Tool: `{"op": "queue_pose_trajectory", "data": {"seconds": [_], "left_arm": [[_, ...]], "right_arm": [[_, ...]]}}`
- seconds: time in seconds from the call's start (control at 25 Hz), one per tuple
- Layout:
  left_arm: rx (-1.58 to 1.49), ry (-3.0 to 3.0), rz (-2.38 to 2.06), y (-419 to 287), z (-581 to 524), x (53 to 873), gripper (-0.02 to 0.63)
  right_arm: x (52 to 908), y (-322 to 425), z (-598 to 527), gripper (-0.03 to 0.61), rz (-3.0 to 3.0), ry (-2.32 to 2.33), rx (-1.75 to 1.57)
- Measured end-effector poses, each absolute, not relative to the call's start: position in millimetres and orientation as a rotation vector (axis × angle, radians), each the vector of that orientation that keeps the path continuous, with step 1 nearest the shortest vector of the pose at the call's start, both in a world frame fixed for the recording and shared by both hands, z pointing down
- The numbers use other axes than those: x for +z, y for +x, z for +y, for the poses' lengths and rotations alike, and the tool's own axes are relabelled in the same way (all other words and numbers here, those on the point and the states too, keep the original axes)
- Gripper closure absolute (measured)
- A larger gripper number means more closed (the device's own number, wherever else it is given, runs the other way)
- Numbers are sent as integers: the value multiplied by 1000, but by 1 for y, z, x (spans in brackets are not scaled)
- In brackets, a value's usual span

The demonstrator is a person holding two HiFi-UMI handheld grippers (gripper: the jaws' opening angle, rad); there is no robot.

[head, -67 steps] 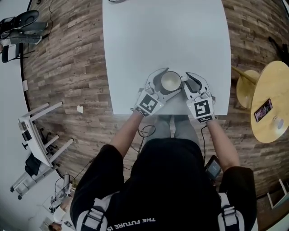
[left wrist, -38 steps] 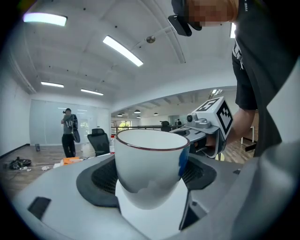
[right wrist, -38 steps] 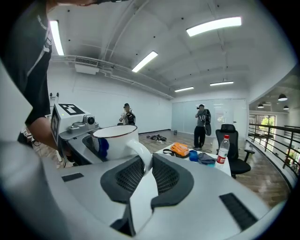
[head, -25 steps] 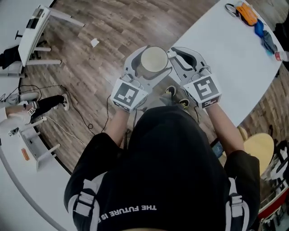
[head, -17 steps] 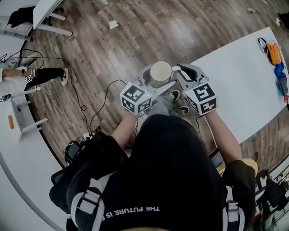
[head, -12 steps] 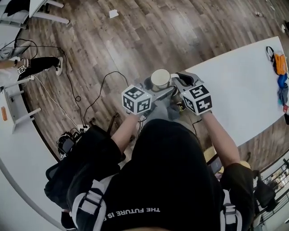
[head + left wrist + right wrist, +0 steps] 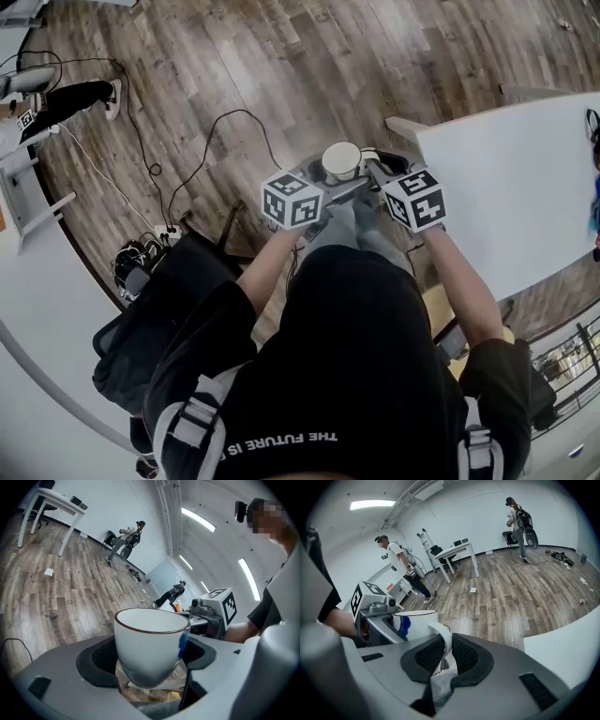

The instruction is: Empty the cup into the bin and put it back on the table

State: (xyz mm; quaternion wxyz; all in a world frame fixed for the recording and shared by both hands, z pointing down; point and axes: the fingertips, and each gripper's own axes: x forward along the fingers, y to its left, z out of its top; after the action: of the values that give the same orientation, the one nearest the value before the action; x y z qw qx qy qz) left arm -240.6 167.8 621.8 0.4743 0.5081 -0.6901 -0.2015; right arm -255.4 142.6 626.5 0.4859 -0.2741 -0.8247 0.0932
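The head view looks steeply down from above the person's shoulders onto the brown wood-plank floor (image 7: 281, 75), with the white rectangular table (image 7: 506, 187) at the right. The left gripper view sits low and very close behind the left gripper (image 7: 150, 649), facing forward and rightward past the white round ceramic cup (image 7: 150, 627). The right gripper view rides equally close on the right gripper (image 7: 446, 653), facing leftward over the far floor. All three share the cup, and each gripper view catches the other gripper.
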Motion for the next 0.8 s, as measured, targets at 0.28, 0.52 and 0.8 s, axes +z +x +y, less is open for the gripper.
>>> {"op": "queue_pose_trajectory", "data": {"seconds": [0.28,0.52,0.8], "left_arm": [[-508,1240,-1671,-248,165,629,227],[-517,1223,-1658,-242,163,633,227],[-531,1196,-1660,-243,164,639,227]], "right_arm": [[634,-262,139,518,-2000,-649,234],[637,-257,138,518,-1987,-650,244],[644,-258,139,518,-1976,-662,251]]}}
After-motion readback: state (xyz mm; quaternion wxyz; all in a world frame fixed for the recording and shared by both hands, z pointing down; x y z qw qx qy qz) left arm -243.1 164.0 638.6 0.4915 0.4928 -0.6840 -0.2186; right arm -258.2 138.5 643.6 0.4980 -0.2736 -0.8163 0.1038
